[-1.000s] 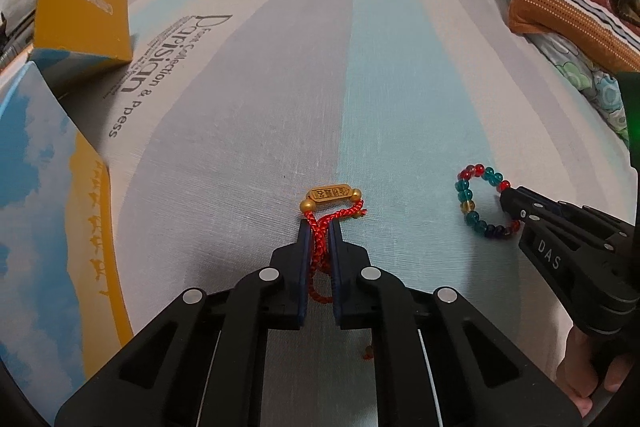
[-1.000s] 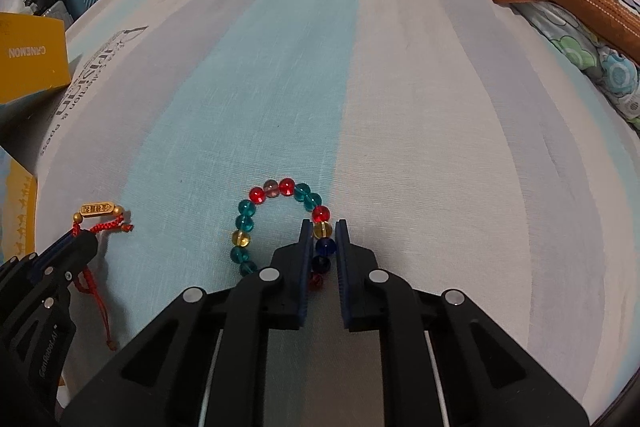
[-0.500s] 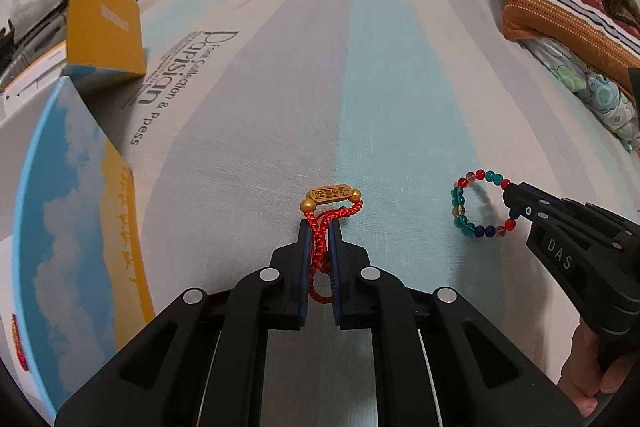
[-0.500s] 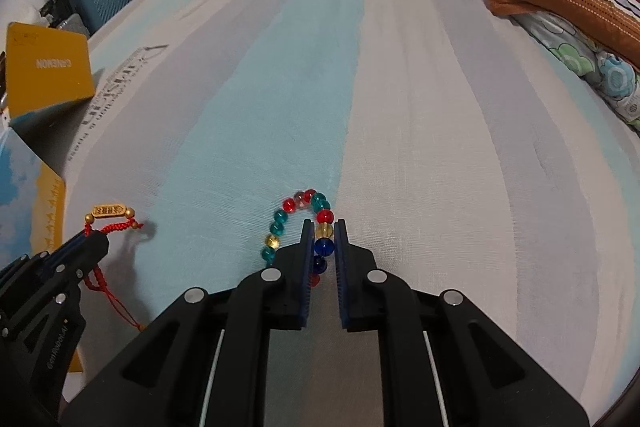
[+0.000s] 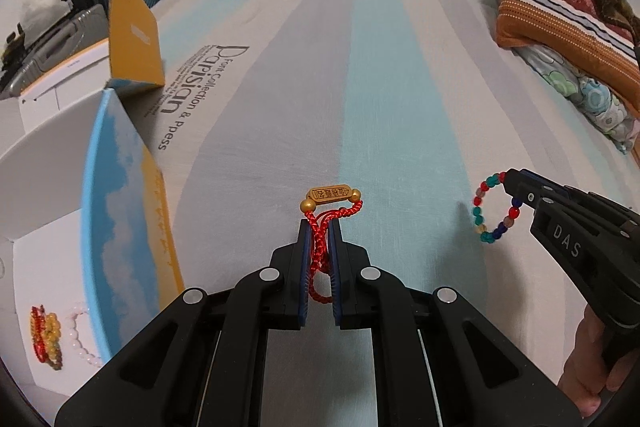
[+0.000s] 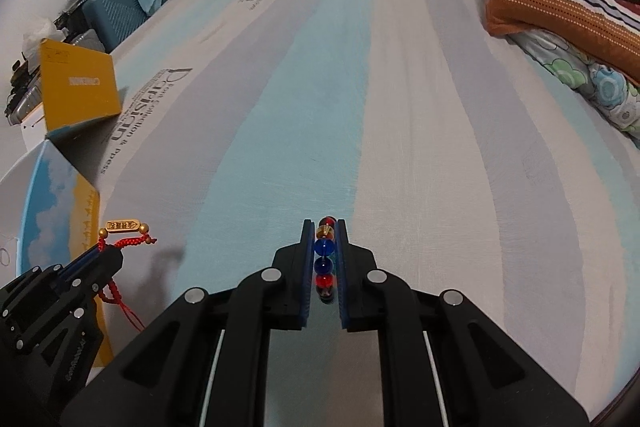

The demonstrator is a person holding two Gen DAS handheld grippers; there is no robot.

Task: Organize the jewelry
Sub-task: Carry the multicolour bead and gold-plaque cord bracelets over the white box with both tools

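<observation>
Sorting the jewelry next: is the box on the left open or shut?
Open. The box's white interior shows, with bead bracelets lying inside, and its sky-printed flap stands up beside the opening.

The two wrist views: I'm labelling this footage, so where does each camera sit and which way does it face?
Left wrist: on the left gripper, angled down along its fingers at the red cord bracelet it holds; a hand shows lower right.
Right wrist: on the right gripper, angled down at the beaded bracelet it holds.
Shared: striped bedsheet, open box, each other's gripper.
</observation>
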